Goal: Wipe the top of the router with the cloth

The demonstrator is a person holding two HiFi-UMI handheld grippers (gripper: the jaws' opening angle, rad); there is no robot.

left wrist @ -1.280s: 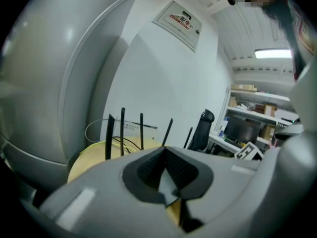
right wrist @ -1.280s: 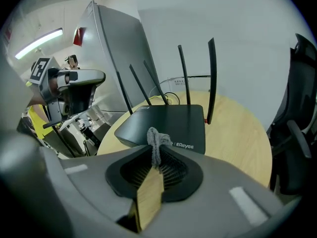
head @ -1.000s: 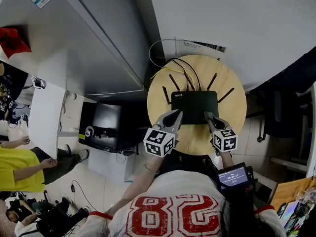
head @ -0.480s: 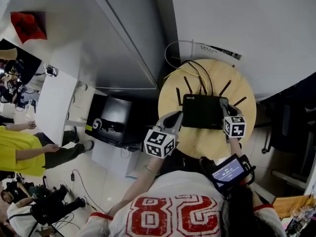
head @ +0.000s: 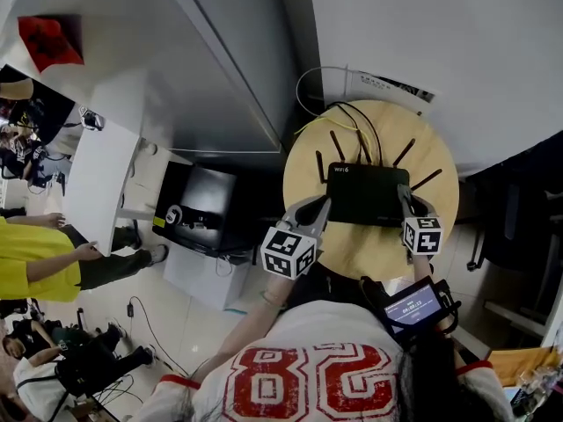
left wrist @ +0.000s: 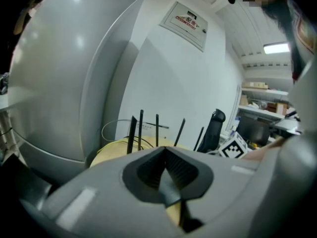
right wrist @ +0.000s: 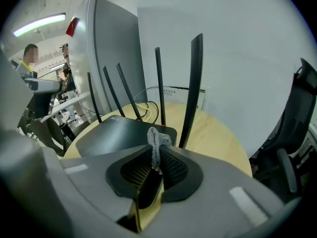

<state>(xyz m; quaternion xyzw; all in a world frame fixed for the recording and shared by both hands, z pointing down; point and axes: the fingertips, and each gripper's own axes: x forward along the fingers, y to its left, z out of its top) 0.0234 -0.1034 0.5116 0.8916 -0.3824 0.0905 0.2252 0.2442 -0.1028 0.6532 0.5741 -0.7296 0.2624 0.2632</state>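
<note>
A black router (head: pixel 368 193) with several upright antennas lies on the round wooden table (head: pixel 374 249). My right gripper (head: pixel 403 193) is at the router's right edge, shut on a small grey cloth (right wrist: pixel 157 142) that sticks up between its pads. In the right gripper view the router's top (right wrist: pixel 121 132) lies just beyond the right gripper (right wrist: pixel 154 155). My left gripper (head: pixel 321 206) rests by the router's near left corner. In the left gripper view its pads meet with nothing showing between them (left wrist: pixel 165 152), and the router body is hidden behind them.
Black and yellow cables (head: pixel 350 117) run off the table's far side toward a white wall. A black box (head: pixel 198 211) sits on the floor to the left, under grey panels. A dark office chair (right wrist: pixel 292 148) stands to the right. People (head: pixel 40 266) stand far left.
My right gripper with the cloth has slid from the router's near edge to its right edge. The left gripper stays at the near left corner. The head view has shifted.
</note>
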